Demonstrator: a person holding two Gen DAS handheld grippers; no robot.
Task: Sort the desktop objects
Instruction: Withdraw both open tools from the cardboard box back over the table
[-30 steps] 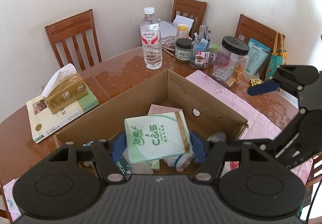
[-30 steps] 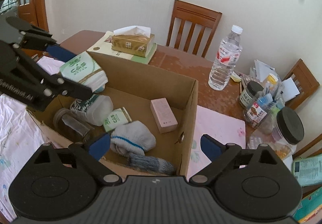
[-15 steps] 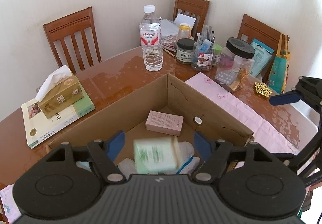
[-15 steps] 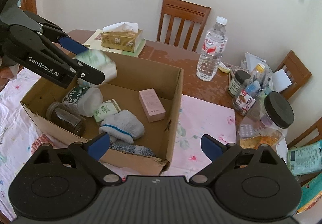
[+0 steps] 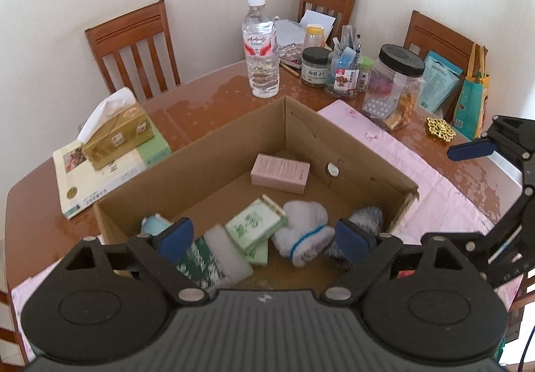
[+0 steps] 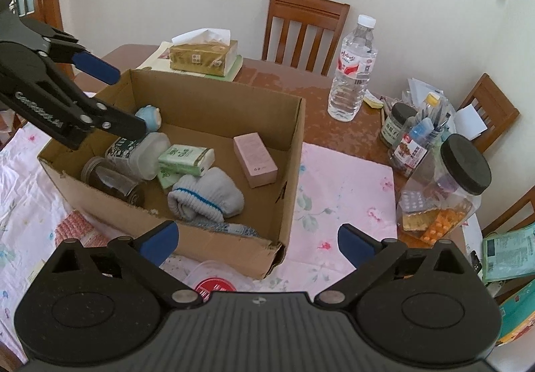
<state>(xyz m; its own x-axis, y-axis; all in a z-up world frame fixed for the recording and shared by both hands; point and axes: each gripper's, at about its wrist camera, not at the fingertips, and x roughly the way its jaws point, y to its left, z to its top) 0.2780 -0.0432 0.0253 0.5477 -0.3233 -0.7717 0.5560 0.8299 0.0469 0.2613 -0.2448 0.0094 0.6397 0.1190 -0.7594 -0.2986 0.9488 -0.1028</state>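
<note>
Sitting on the brown counter (image 5: 207,98) is a cardboard box (image 5: 364,151) with its top open. Inside it lies a green tissue pack (image 5: 255,226), tipped a little, resting on another green pack and beside a white bottle with a dark green label (image 5: 214,258). A rolled grey sock with a blue stripe (image 5: 302,233) lies just beside the tissue pack, touching it. A pink box (image 5: 280,168) lies flat deeper in, apart from the rest. A dark glass jar (image 6: 112,179) lies on its side by the near wall of the cardboard box, next to the white bottle.

The left hand-held gripper (image 5: 264,238) hangs over the cardboard box. Its jaws are opening wide, and nothing is pinched between them; the tissue pack lies loose below. The right hand-held gripper (image 6: 257,240) is near the corner of the cardboard box. Its jaws are opening too, spread very wide, with nothing in them.

Behind the cardboard box stand a water bottle (image 5: 260,47) and a big clear jar with a black lid (image 5: 396,84). A gold tissue box (image 5: 115,134) sits on a book (image 5: 97,168) off to one side. A pink flowery cloth (image 6: 344,191) lies under and beside the cardboard box.
</note>
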